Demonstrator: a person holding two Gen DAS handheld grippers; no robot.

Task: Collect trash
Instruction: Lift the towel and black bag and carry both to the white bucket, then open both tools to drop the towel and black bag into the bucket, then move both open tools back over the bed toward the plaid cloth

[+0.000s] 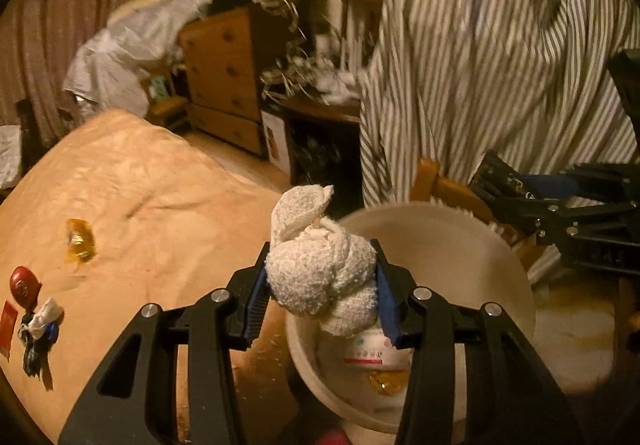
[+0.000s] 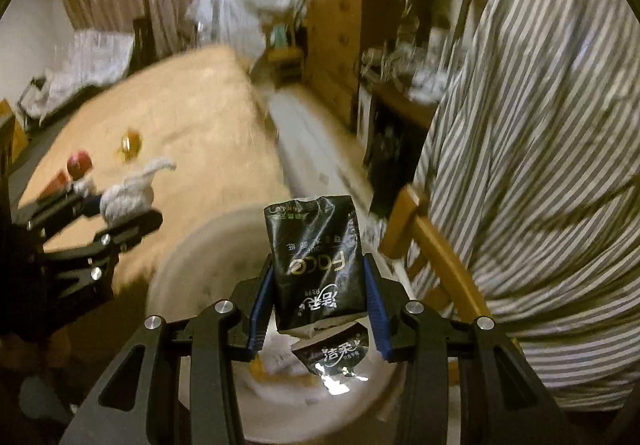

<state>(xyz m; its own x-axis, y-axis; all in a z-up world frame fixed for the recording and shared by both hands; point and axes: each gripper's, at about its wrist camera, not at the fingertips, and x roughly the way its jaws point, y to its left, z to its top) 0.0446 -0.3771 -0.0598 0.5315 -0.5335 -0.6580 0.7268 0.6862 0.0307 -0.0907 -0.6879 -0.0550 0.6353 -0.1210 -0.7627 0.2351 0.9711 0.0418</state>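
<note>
In the left wrist view, a crumpled white cloth wad (image 1: pixel 320 269) is seen clenched between the blue-padded jaws of the left gripper (image 1: pixel 320 293), at the lower centre of the frame. It is held over the open mouth of a white bin (image 1: pixel 500 257), in which a printed packet and an amber wrapper can be made out. At the left, an amber wrapper (image 1: pixel 80 241), a red round item (image 1: pixel 25 283) and a small cluster of scraps (image 1: pixel 40 325) are left lying on the tan bed cover (image 1: pixel 152 197). The right gripper (image 1: pixel 560 213) is seen at the right edge.

In the right wrist view, a black tissue packet (image 2: pixel 318 261) is grasped between the jaws of the right gripper (image 2: pixel 318 297), above the white bin (image 2: pixel 180 257), which is blurred. A second black packet (image 2: pixel 340 361) is seen lying inside it. The left gripper (image 2: pixel 128 213), with its cloth wad (image 2: pixel 128 197), appears at the left. A striped cloth (image 2: pixel 540 125) fills the right side.
</note>
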